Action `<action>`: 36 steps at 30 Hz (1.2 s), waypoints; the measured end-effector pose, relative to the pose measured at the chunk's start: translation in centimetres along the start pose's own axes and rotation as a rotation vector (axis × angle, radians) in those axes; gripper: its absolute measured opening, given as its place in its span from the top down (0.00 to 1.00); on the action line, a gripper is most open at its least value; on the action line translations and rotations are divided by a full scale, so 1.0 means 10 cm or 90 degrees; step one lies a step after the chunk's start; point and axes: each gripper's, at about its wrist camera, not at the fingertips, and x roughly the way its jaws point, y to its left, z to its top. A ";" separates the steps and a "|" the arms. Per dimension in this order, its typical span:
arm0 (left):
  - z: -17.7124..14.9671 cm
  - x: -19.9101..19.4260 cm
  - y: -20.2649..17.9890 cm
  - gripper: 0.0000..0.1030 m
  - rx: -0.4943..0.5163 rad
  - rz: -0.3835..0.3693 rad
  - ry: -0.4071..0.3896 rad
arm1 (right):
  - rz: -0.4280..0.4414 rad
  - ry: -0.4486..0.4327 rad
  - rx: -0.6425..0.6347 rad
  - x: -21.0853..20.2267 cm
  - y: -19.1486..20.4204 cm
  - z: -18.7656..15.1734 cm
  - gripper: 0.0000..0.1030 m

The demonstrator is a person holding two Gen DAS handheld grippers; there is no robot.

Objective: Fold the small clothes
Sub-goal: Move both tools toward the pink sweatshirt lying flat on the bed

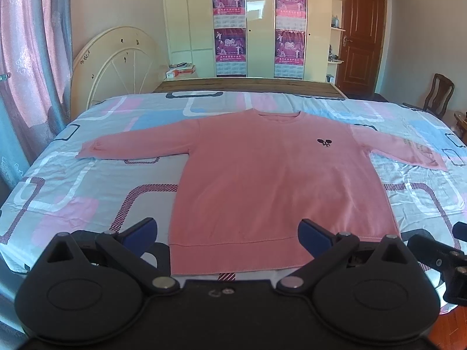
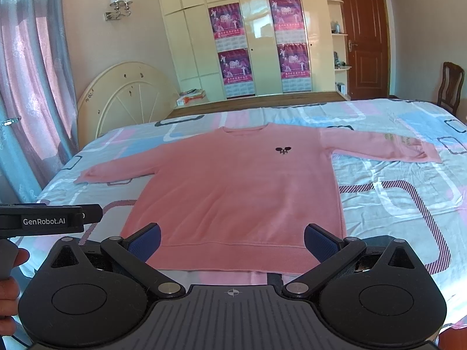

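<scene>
A pink long-sleeved sweater [image 1: 262, 175] [image 2: 242, 186] lies flat and face up on the bed, both sleeves spread out, a small dark emblem on its chest. Its hem is nearest to me. My left gripper [image 1: 227, 233] hovers open above the hem, blue pads wide apart, nothing between them. My right gripper [image 2: 232, 240] is open too, over the hem's middle, holding nothing. In the right wrist view the left gripper's body [image 2: 49, 218] shows at the left edge with a hand below it. In the left wrist view part of the right gripper [image 1: 449, 259] shows at the right edge.
The bed [image 1: 87, 180] [image 2: 394, 204] has a sheet patterned in pink, blue and grey. Behind it stand a wardrobe with posters [image 1: 256, 29], a round tabletop leaning on the wall [image 1: 116, 64], a brown door [image 1: 362, 35] and a wooden chair [image 1: 437, 96]. Curtains [image 1: 29, 58] hang on the left.
</scene>
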 end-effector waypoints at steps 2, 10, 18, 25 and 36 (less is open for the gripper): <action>0.00 0.00 0.00 0.00 0.004 0.001 0.001 | 0.000 0.000 0.001 0.00 0.00 0.00 0.00; 0.02 0.08 -0.02 0.00 -0.003 -0.001 0.007 | -0.001 0.003 0.003 0.03 -0.01 0.02 0.00; 0.03 0.17 -0.01 0.00 -0.007 -0.002 0.012 | -0.004 0.009 0.003 0.09 0.01 0.04 0.00; 0.07 0.27 -0.03 0.00 -0.015 -0.014 0.066 | -0.013 0.009 0.000 0.15 0.00 0.06 0.00; 0.19 0.44 -0.04 0.00 -0.012 -0.010 0.042 | -0.030 0.014 -0.003 0.34 -0.02 0.17 0.00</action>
